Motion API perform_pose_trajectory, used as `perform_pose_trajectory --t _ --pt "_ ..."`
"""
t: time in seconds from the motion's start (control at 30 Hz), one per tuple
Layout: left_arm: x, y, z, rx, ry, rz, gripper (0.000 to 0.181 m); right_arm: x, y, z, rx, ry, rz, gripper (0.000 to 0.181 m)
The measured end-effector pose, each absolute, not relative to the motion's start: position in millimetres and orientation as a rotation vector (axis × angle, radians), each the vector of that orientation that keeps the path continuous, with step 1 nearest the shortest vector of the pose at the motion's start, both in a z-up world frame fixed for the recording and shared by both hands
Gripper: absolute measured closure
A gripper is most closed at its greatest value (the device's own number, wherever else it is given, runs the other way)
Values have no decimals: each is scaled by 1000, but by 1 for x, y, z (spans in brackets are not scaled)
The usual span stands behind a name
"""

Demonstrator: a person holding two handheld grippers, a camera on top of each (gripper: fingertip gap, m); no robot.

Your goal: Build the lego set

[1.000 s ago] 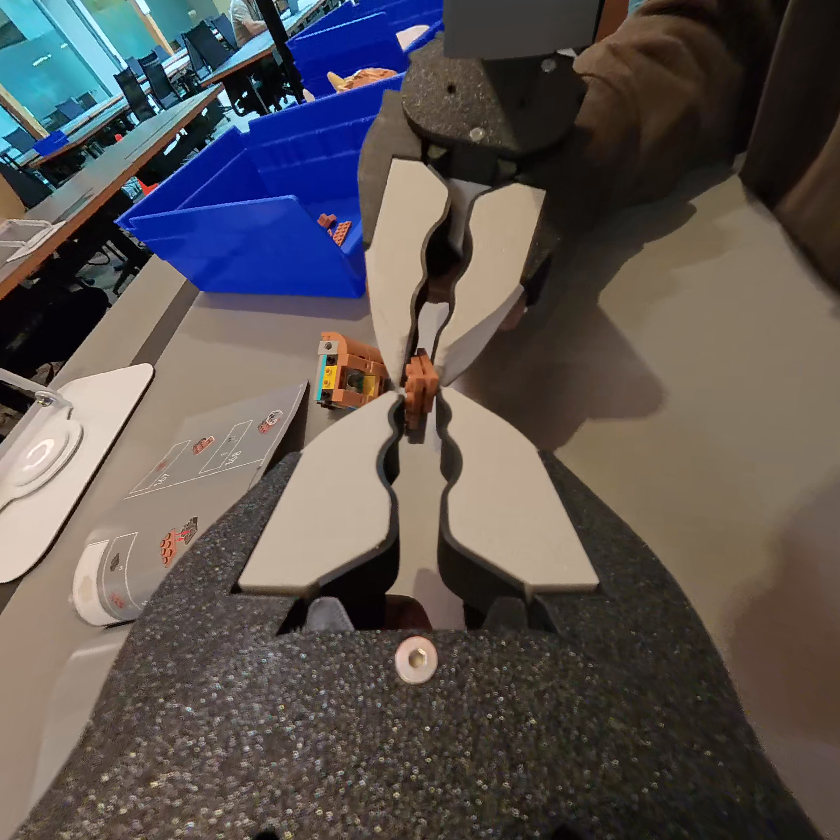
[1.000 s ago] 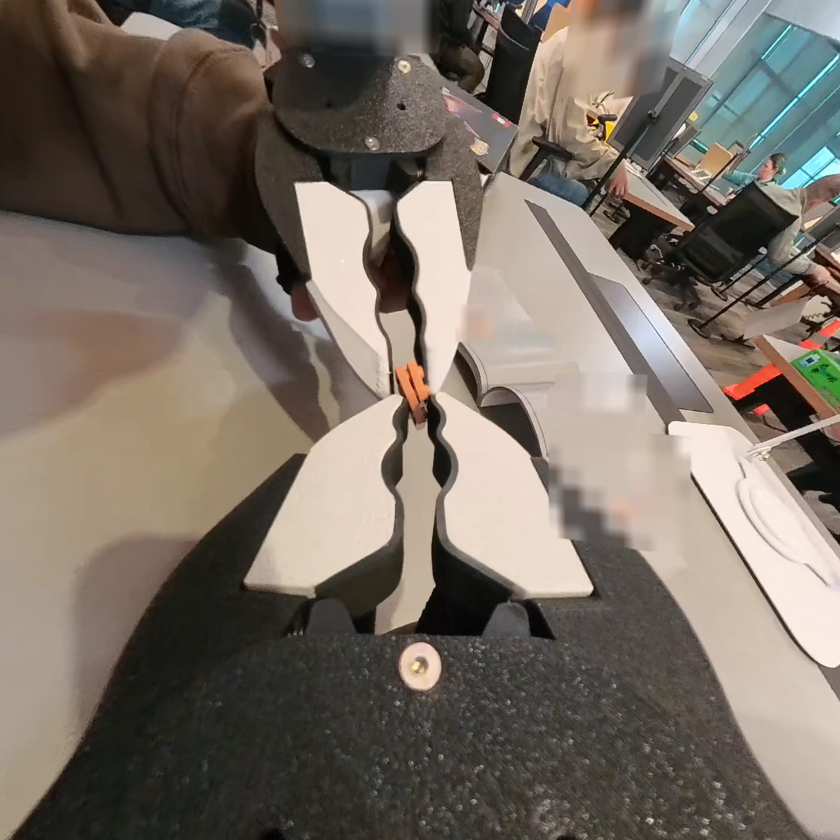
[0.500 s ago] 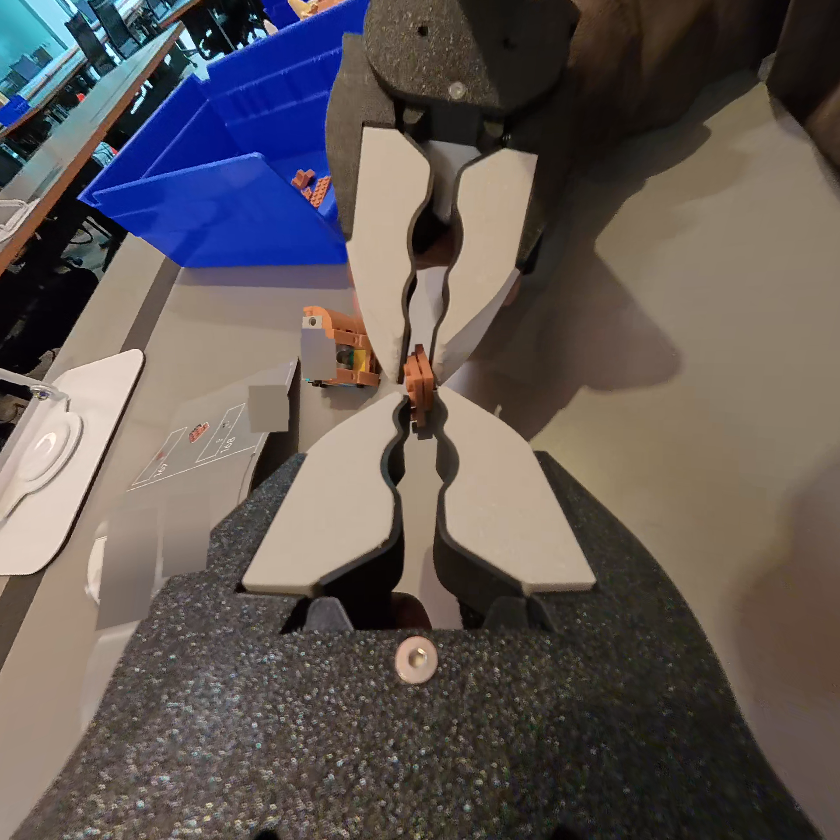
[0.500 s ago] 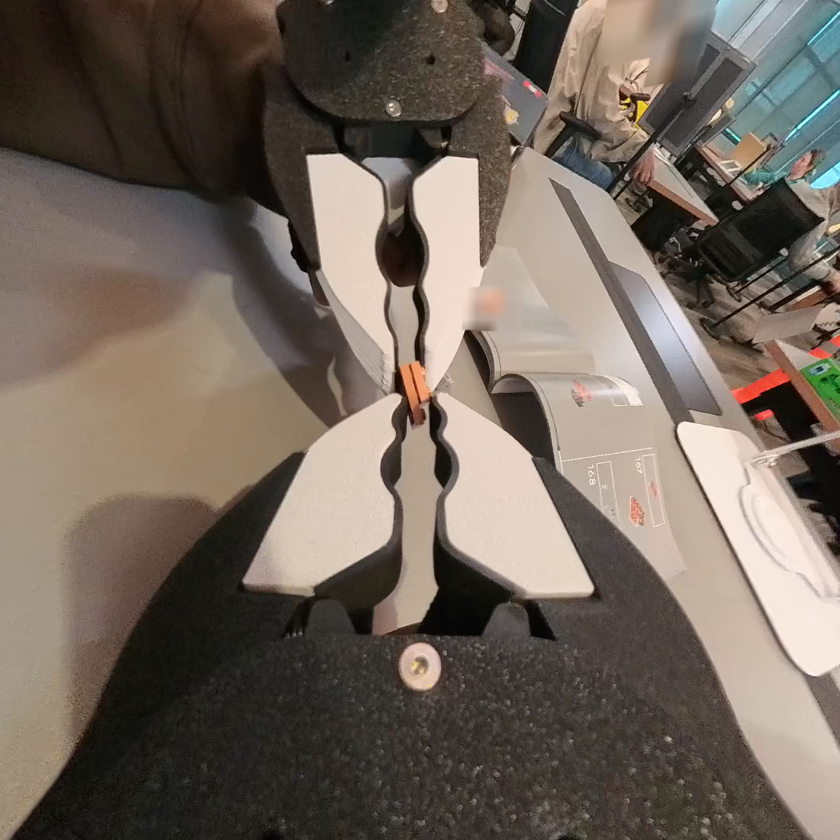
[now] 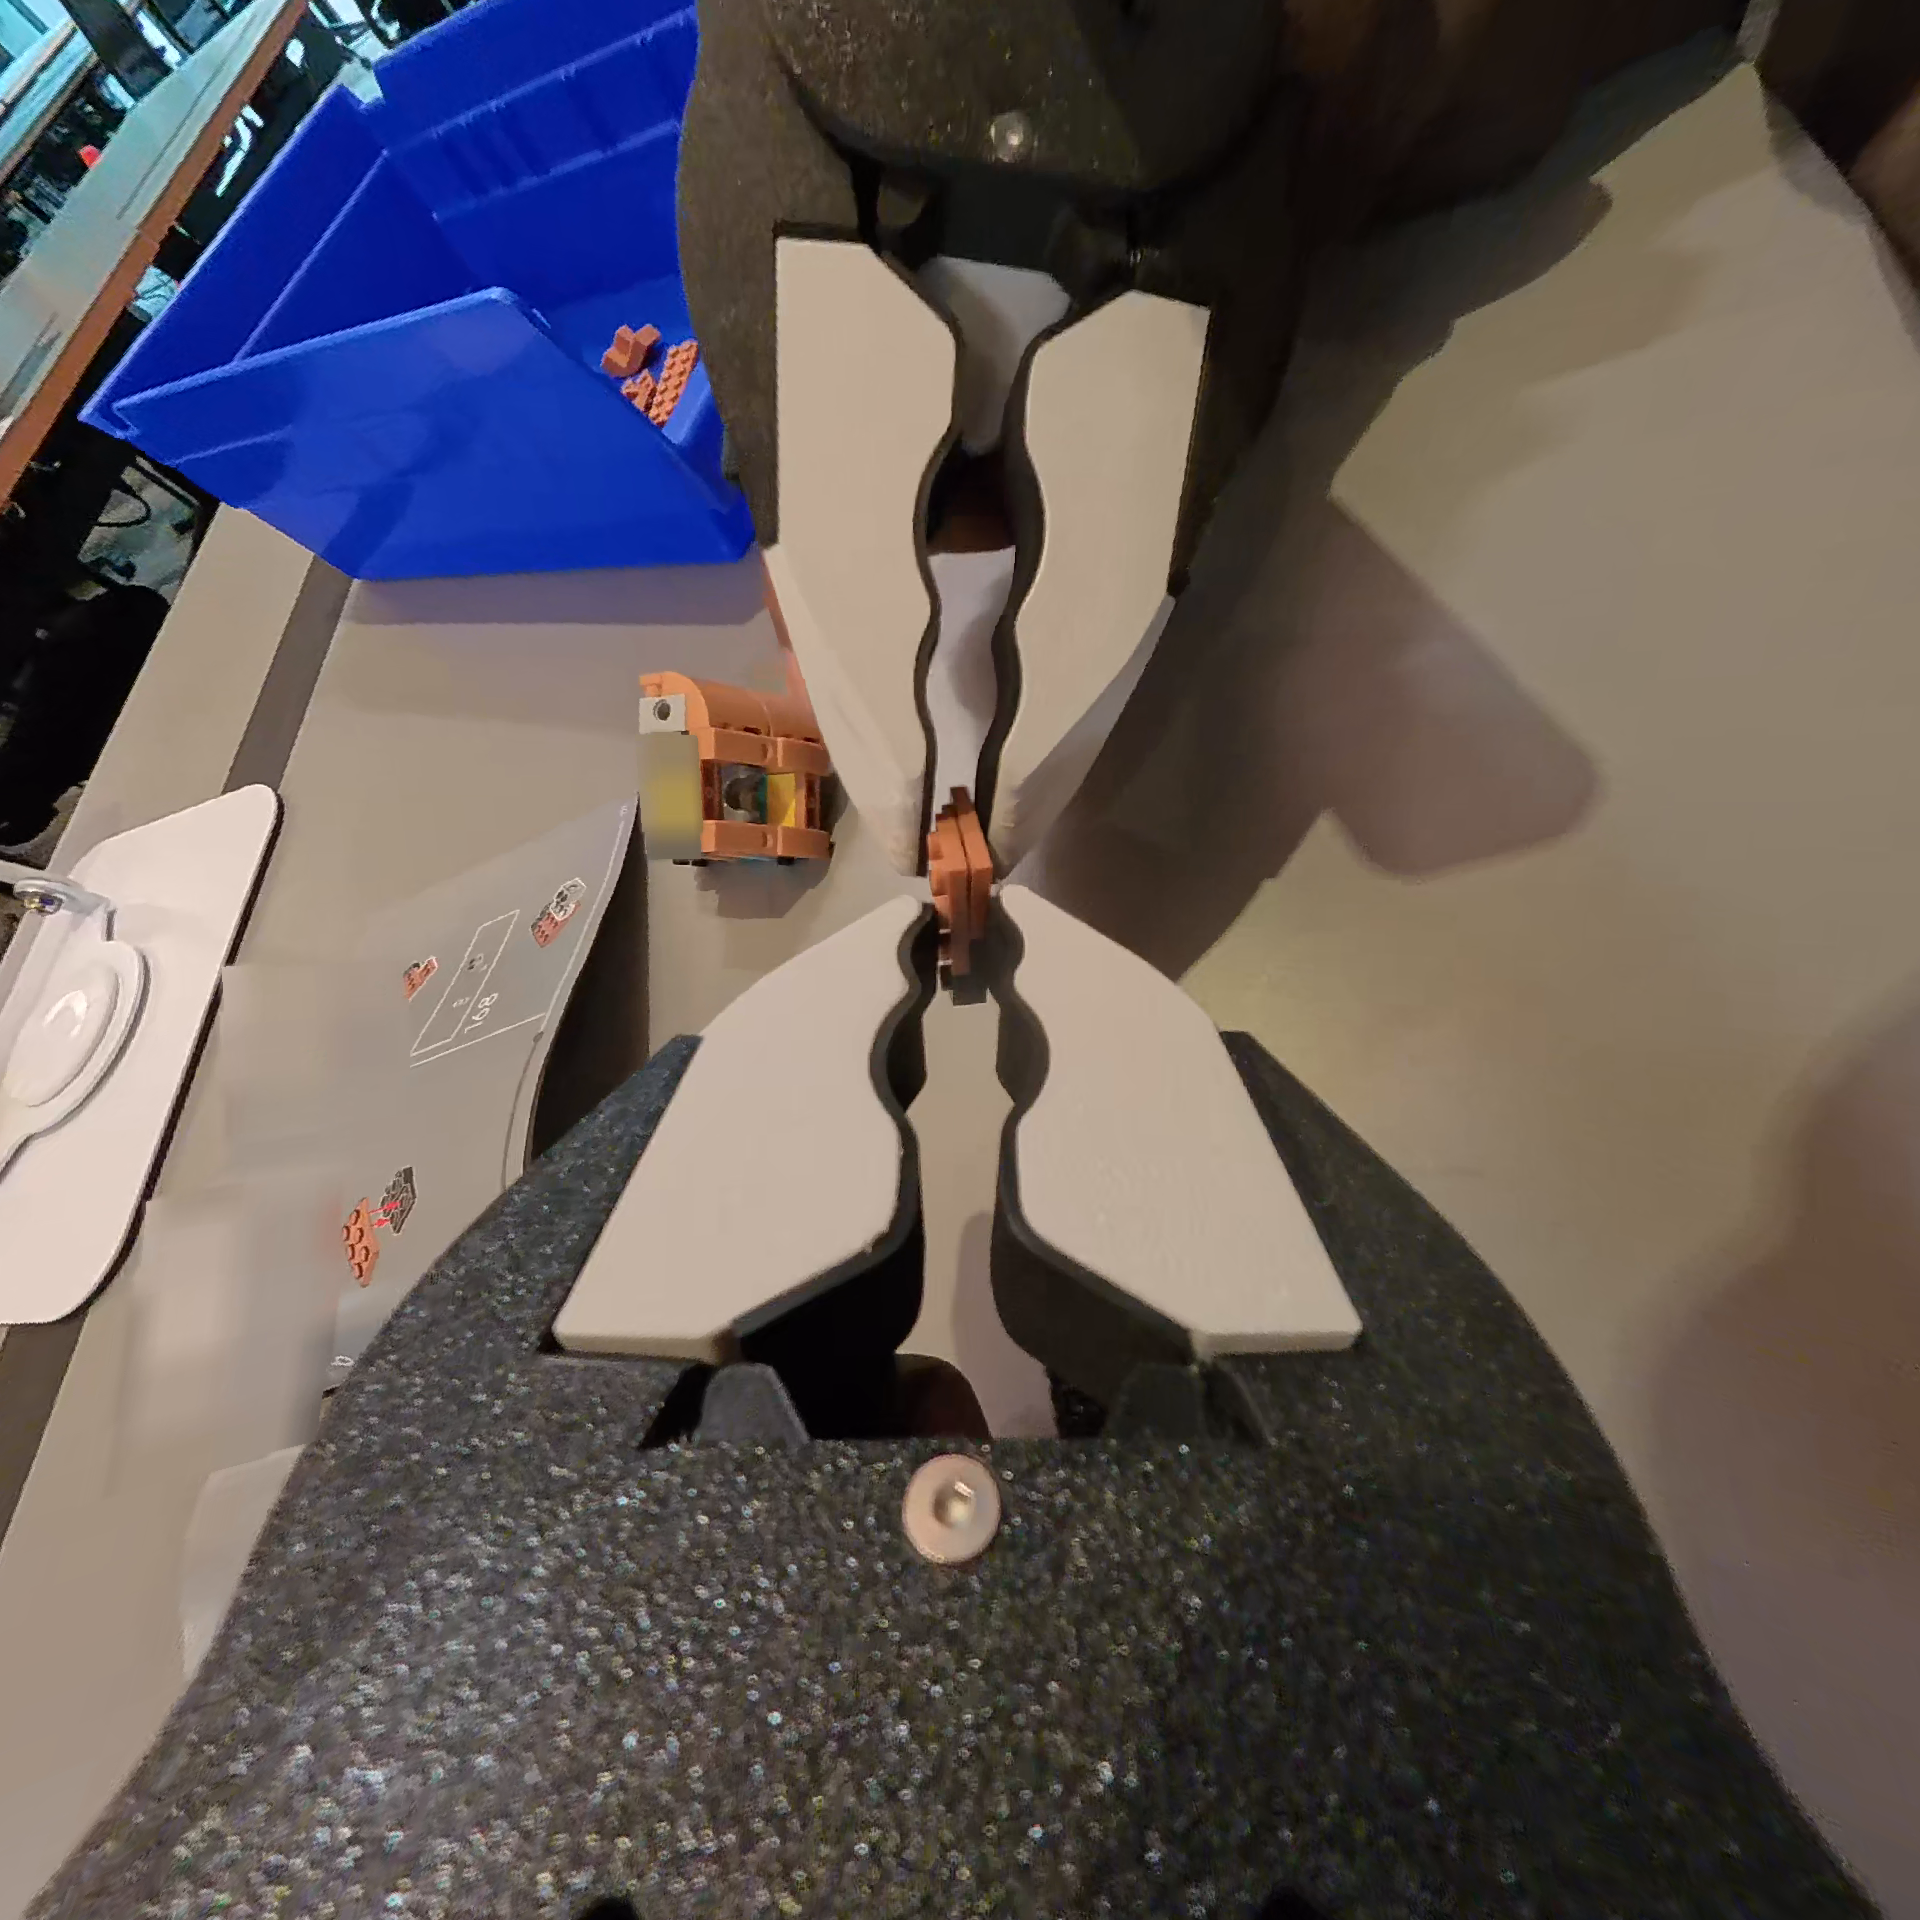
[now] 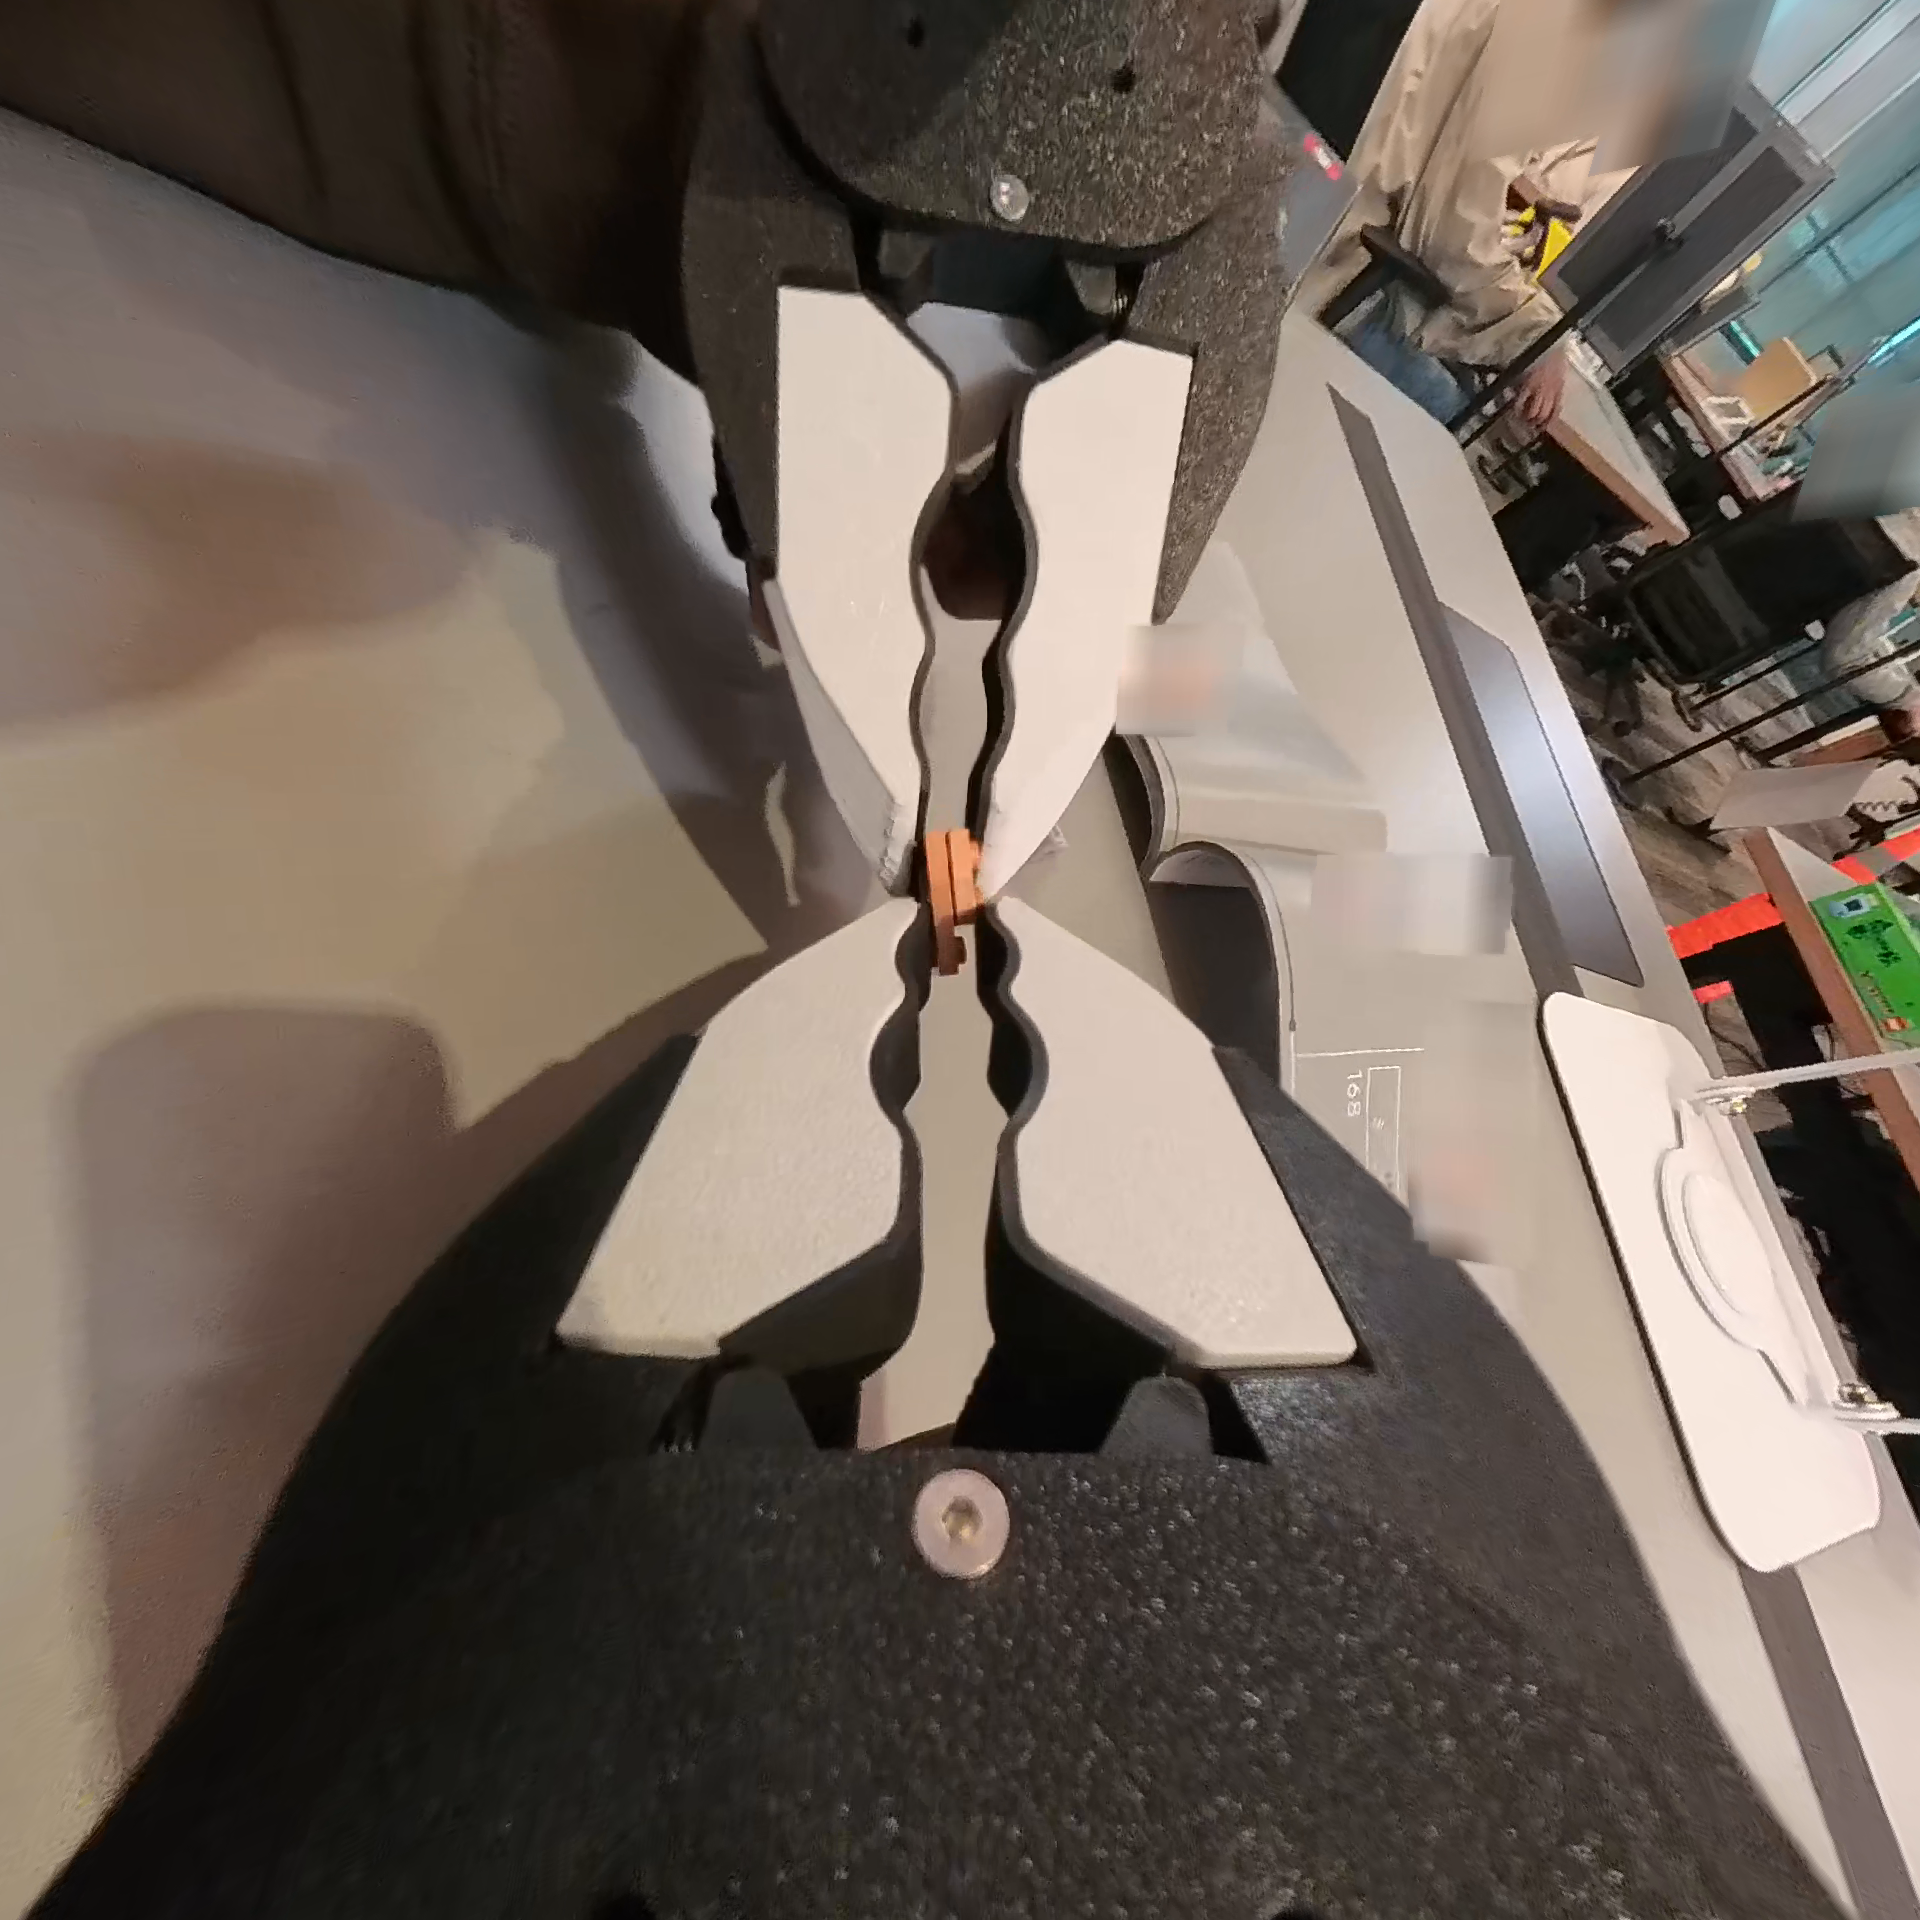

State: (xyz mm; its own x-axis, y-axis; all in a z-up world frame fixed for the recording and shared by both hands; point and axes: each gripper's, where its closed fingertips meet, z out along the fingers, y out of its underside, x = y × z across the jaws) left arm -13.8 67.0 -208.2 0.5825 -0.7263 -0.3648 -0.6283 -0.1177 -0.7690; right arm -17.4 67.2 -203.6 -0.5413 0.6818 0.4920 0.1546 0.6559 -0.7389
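Observation:
Both grippers meet tip to tip above the grey table, each shut on thin brown Lego plates pressed face to face. In the left wrist view my left gripper (image 5: 958, 914) pinches the brown plates (image 5: 961, 883), and the right gripper comes in from the top onto the same stack. In the right wrist view my right gripper (image 6: 951, 920) holds the brown plates (image 6: 948, 883) with the left gripper opposite. A partly built brown Lego model (image 5: 743, 779) with yellow and teal inside sits on the table left of the fingertips.
Blue bins (image 5: 416, 416) with loose brown pieces stand at the back left. An open instruction booklet (image 5: 478, 997) lies left of my left gripper and shows in the right wrist view (image 6: 1340, 997). A white plate (image 5: 94, 1039) lies at the table's left edge. A brown sleeve (image 6: 364, 135) is behind. Less than 4 cm separates the two grippers' tips.
The two grippers have closed in on each other, keeping the brown plates pinched between their tips. The plates now sit squarer against each other.

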Motion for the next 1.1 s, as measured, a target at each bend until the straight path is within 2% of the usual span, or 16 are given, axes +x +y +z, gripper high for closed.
perform_pose_trajectory --t 1.1 --pt "-21 75 -191 -1624 1072 -5 172 -28 76 -196 -672 -1935 710 174"
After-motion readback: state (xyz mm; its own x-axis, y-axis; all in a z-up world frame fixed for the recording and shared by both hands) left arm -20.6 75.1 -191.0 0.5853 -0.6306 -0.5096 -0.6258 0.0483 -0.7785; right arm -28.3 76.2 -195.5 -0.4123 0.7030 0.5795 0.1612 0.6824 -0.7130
